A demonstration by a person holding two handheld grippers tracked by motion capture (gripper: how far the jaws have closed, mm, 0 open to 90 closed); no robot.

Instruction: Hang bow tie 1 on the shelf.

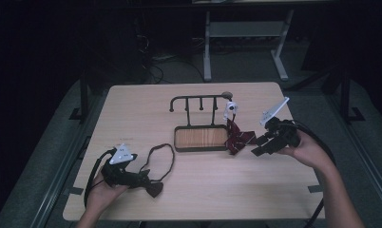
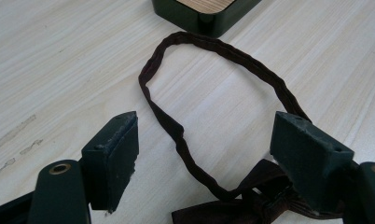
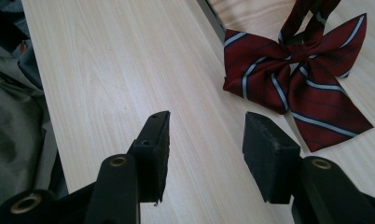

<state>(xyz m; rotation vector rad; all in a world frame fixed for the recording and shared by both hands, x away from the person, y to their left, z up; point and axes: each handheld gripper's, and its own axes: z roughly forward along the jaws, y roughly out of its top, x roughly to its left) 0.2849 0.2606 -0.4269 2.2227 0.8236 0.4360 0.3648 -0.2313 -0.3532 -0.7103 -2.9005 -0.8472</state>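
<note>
A dark brown bow tie (image 1: 154, 189) lies near the table's front left, its thin strap (image 1: 160, 152) looped toward the tray. My left gripper (image 1: 146, 183) rests over it, open. In the left gripper view the brown bow (image 2: 251, 205) sits low beside the right jaw and the strap (image 2: 213, 46) curves between the jaws of the left gripper (image 2: 206, 135). A red striped bow tie (image 1: 239, 139) lies by the tray's right end. My right gripper (image 1: 259, 145) hovers just right of it, open and empty. The right gripper view puts the red tie (image 3: 293, 79) ahead and to the right of the right gripper (image 3: 206, 126).
A black rack with several pegs (image 1: 198, 98) rises from a dark tray with a wooden floor (image 1: 201, 137) at the table's middle; the tray's corner (image 2: 199, 16) is in the left gripper view. A small white object (image 1: 231, 108) sits at the rack's right end. A pale frame stands behind the table.
</note>
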